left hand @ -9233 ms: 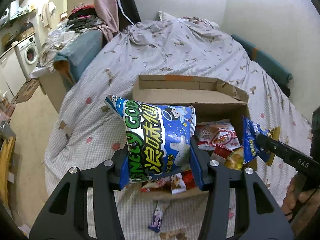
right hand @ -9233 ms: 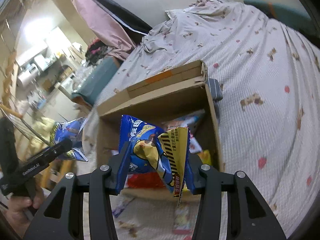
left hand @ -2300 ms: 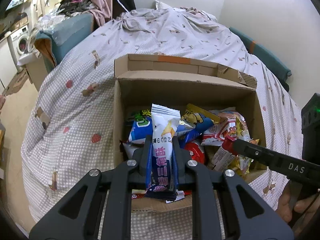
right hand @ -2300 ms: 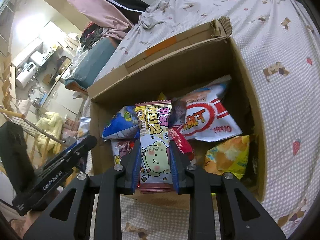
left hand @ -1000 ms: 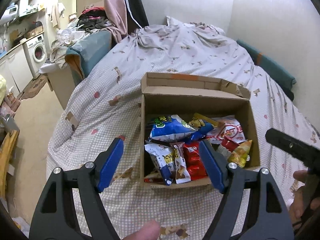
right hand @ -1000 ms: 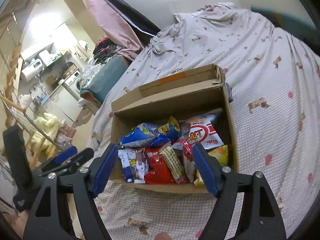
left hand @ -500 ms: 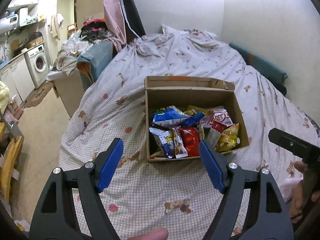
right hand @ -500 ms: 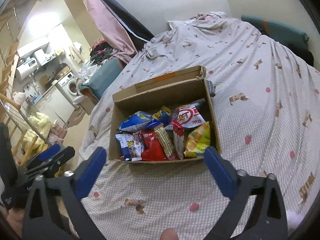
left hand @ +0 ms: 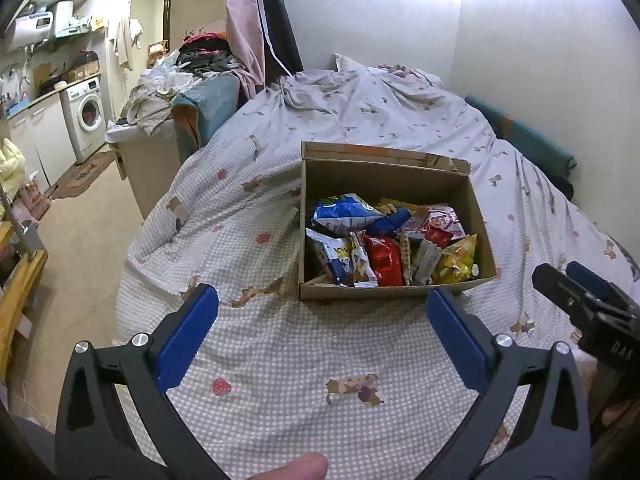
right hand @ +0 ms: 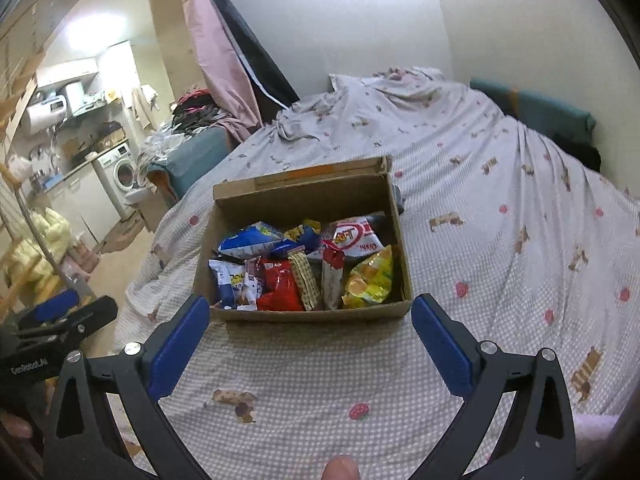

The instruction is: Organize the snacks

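An open cardboard box (left hand: 394, 178) stands on the bed, filled with several snack bags: a blue chip bag (left hand: 344, 213), a red pack (left hand: 384, 260) and a yellow bag (left hand: 458, 258). It also shows in the right wrist view (right hand: 296, 198). My left gripper (left hand: 322, 336) is open and empty, well in front of the box. My right gripper (right hand: 310, 338) is open and empty, just in front of the box's near wall. Each gripper shows at the edge of the other's view.
The bed has a checked sheet (left hand: 280, 352) with a crumpled duvet (left hand: 360, 88) behind the box. A teal sofa piled with clothes (left hand: 192, 96) and a washing machine (left hand: 88, 112) stand at the left. A wall runs along the right.
Both grippers let go of their snack packs into the box, opened wide and drew back from it. The box now looks smaller and farther away.
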A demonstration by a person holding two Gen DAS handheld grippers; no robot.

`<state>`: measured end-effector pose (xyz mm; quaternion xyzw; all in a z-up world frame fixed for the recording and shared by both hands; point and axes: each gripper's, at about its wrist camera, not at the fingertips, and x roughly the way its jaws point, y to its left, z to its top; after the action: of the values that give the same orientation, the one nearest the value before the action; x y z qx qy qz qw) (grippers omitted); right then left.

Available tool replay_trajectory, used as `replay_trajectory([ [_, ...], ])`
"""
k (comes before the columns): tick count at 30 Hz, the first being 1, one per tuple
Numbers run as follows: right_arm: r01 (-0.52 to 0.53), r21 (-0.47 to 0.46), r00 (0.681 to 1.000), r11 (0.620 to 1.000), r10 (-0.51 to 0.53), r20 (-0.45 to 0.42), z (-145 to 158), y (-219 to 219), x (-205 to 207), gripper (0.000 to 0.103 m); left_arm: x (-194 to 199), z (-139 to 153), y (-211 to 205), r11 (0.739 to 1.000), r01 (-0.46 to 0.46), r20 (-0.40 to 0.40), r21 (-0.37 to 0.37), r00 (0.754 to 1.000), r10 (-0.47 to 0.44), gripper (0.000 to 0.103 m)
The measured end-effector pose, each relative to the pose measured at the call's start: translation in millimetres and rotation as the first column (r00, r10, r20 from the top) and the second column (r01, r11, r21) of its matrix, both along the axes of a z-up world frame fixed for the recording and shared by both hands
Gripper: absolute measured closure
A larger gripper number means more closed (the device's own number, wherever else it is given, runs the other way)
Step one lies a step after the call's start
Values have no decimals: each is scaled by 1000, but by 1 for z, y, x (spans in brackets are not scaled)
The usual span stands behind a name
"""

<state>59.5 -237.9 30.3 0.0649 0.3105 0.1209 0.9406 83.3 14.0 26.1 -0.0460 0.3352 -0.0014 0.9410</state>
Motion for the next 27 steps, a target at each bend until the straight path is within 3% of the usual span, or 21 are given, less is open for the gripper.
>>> replay_trajectory([
  [8,14,-34,999,999,-15,-32,-15,8,13,0,7,-16,-1,999,-30,-24,40,999,31,0],
  [27,29,-55,998,998,-32,-46,-23,8,17,0,11,-19,1,999,-34,-52,9,998,34,0],
])
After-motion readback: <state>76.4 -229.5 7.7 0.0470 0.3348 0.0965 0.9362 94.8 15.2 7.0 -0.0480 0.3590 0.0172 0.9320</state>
